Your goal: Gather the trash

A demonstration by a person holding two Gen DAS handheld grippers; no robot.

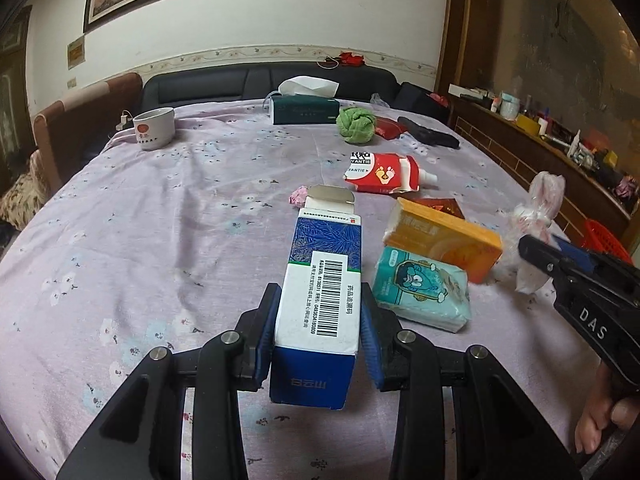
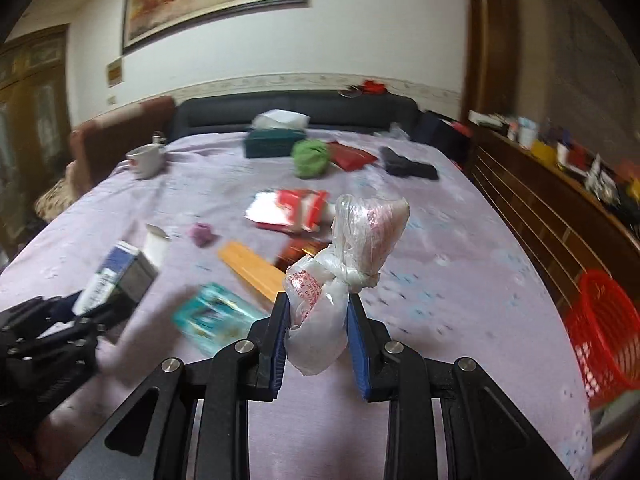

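My left gripper (image 1: 318,332) is shut on a blue and white medicine box (image 1: 320,304) with an open end flap, held above the purple tablecloth (image 1: 160,240). My right gripper (image 2: 318,332) is shut on a knotted clear plastic bag (image 2: 340,276) with pink print. The right gripper and bag also show at the right of the left wrist view (image 1: 532,224). The left gripper and the box show blurred at the left of the right wrist view (image 2: 116,276). A red plastic basket (image 2: 604,332) stands beyond the table's right edge.
On the table lie an orange box (image 1: 444,238), a teal tissue pack (image 1: 420,288), a red and white pouch (image 1: 384,172), a small pink scrap (image 1: 298,195), a green cloth ball (image 1: 355,124), a tissue box (image 1: 302,108), a white cup (image 1: 154,128) and a dark object (image 1: 430,132). A wooden rail (image 2: 540,216) runs along the right.
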